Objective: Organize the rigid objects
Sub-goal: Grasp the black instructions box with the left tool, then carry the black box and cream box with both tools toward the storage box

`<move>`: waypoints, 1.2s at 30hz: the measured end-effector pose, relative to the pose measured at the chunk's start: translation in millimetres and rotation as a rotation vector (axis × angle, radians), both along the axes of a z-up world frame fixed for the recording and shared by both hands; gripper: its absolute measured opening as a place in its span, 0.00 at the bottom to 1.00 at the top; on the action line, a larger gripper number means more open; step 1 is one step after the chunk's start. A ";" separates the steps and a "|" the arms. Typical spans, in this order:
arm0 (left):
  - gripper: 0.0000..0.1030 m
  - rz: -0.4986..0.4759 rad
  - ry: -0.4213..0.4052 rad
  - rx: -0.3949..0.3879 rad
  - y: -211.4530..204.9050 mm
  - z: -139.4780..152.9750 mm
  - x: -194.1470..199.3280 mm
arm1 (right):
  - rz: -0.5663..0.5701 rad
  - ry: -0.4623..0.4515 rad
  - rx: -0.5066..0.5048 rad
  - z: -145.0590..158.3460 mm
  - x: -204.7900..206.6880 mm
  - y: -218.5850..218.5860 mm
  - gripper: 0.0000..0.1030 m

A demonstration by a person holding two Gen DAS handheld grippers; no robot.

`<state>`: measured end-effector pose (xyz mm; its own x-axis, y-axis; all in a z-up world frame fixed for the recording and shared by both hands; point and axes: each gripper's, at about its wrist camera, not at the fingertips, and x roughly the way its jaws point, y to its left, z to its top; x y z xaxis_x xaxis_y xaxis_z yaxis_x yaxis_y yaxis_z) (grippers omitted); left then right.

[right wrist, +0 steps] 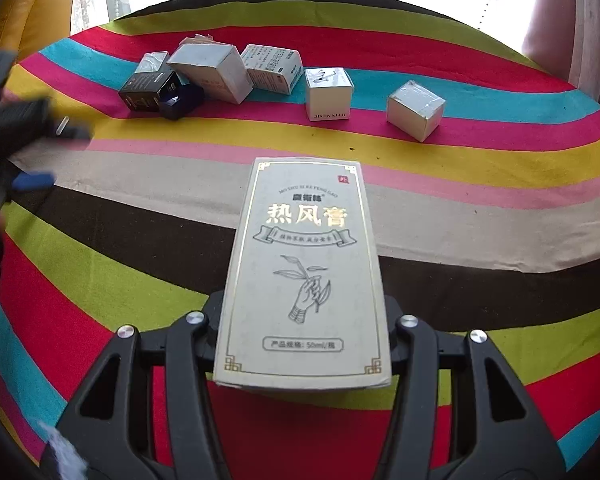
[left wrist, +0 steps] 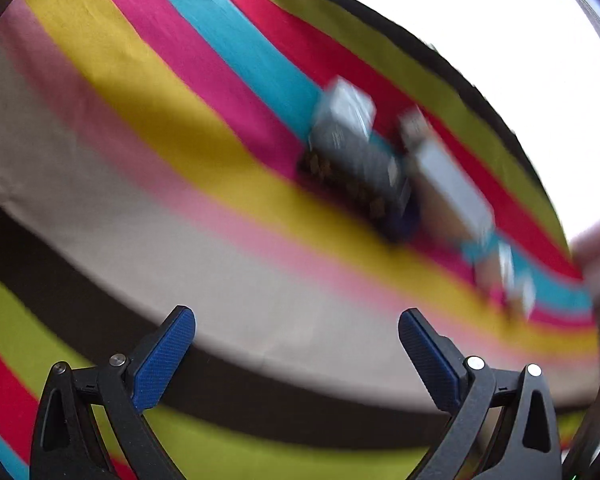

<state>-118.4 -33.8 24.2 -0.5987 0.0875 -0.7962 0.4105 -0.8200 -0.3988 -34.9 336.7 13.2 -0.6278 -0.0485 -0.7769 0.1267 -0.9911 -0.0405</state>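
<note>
A tall pale box (right wrist: 304, 264) with gold lettering and a hand-and-sprig drawing lies lengthwise between the jaws of my right gripper (right wrist: 304, 312), which is shut on its sides above the striped tablecloth (right wrist: 480, 216); the pads are hidden under the box. At the far side a cluster holds a black box (right wrist: 148, 88), a silver box (right wrist: 212, 70) and a white printed box (right wrist: 272, 68). A white cube (right wrist: 328, 92) and another silver box (right wrist: 416, 110) stand apart to the right. My left gripper (left wrist: 296, 344) is open and empty, blurred, with the cluster (left wrist: 356, 160) ahead of it.
The left gripper (right wrist: 48, 156) shows as a dark blur at the left edge of the right wrist view. A dark blue item (right wrist: 180, 102) leans on the black box. A yellow seat (right wrist: 40, 8) and curtains (right wrist: 572, 20) stand beyond the round table's rim.
</note>
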 end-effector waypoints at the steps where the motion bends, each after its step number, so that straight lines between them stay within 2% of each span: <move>1: 1.00 0.065 0.015 0.010 -1.8 3.2 -11.4 | 0.001 -0.001 -0.006 -0.2 -0.4 0.6 0.54; 3: 1.00 0.168 0.034 0.032 -1.8 7.3 -38.5 | 0.002 -0.002 -0.014 0.2 -0.7 1.8 0.54; 7: 1.00 0.307 -0.007 0.055 3.6 -0.3 -85.0 | 0.005 -0.002 -0.027 0.0 -2.0 3.4 0.55; 9: 1.00 0.346 -0.067 0.039 6.9 -10.6 -101.1 | 0.008 -0.003 -0.040 0.0 -2.2 4.7 0.56; 11: 1.00 0.355 -0.088 -0.049 15.5 -12.4 -112.4 | 0.009 -0.003 -0.048 0.1 -2.4 5.7 0.56; 12: 1.00 0.326 -0.109 -0.101 20.7 -13.6 -118.9 | 0.009 -0.004 -0.050 0.1 -2.3 5.9 0.56; 14: 0.90 0.228 -0.137 -0.137 24.5 -13.2 -125.5 | 0.009 -0.003 -0.054 0.3 -2.2 6.1 0.56; 16: 0.55 0.065 -0.163 -0.152 26.3 -9.5 -126.3 | 0.009 -0.003 -0.055 0.6 -1.7 6.3 0.56; 17: 0.42 -0.022 -0.178 -0.161 25.7 -7.8 -121.8 | 0.010 -0.003 -0.057 0.6 -1.6 6.7 0.56; 18: 0.38 -0.114 -0.194 -0.147 22.7 -6.6 -112.8 | 0.010 -0.003 -0.056 0.8 -1.5 6.6 0.56; 20: 0.38 -0.250 -0.198 -0.120 13.6 -1.2 -81.9 | 0.010 -0.003 -0.052 0.9 -1.2 6.0 0.56; 23: 0.38 -0.444 -0.197 -0.251 14.9 14.2 -22.6 | 0.010 -0.003 -0.051 0.9 -1.1 6.1 0.56; 25: 0.38 -0.596 -0.208 -0.292 20.6 19.1 23.9 | 0.011 -0.003 -0.048 1.1 -1.0 5.9 0.56; 27: 0.39 -0.684 -0.183 -0.326 25.0 20.5 66.9 | 0.011 -0.003 -0.046 1.5 -0.8 5.9 0.56; 30: 0.39 -0.710 -0.126 -0.439 30.8 14.9 110.3 | 0.012 -0.003 -0.037 1.5 -0.6 5.0 0.56; 31: 0.40 -0.700 -0.113 -0.450 30.9 12.4 117.4 | 0.012 -0.002 -0.034 1.5 -0.5 4.7 0.56; 33: 0.43 -0.668 -0.092 -0.423 25.6 7.2 128.3 | 0.010 -0.002 -0.033 1.8 -0.4 4.6 0.56; 34: 0.48 -0.647 -0.079 -0.408 17.0 4.4 124.0 | 0.011 -0.002 -0.030 1.8 -0.3 4.4 0.56; 36: 0.55 -0.599 -0.045 -0.401 11.4 4.0 140.0 | 0.010 -0.002 -0.030 1.8 -0.9 4.2 0.56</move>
